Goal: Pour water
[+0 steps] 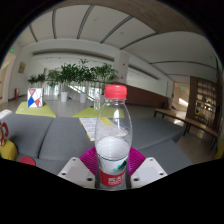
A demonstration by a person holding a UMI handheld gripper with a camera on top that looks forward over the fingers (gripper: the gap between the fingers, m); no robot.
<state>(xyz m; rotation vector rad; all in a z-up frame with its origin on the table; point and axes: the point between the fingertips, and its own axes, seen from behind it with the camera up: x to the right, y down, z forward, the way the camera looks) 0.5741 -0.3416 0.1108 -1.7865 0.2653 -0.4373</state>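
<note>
A clear plastic water bottle (113,135) with a red cap and a red label stands upright between my fingers. It is partly filled with water. My gripper (113,165) is shut on the bottle: both magenta pads (90,160) press on its lower body at the sides. The bottle's base is hidden below the view. No cup or other vessel shows near it.
A grey table (60,140) lies beyond the fingers. A yellow and red object (6,140) sits at its left end. A white sheet (90,125) lies behind the bottle. Potted plants (75,78) stand far back in a large hall, with a bench (185,122) to the right.
</note>
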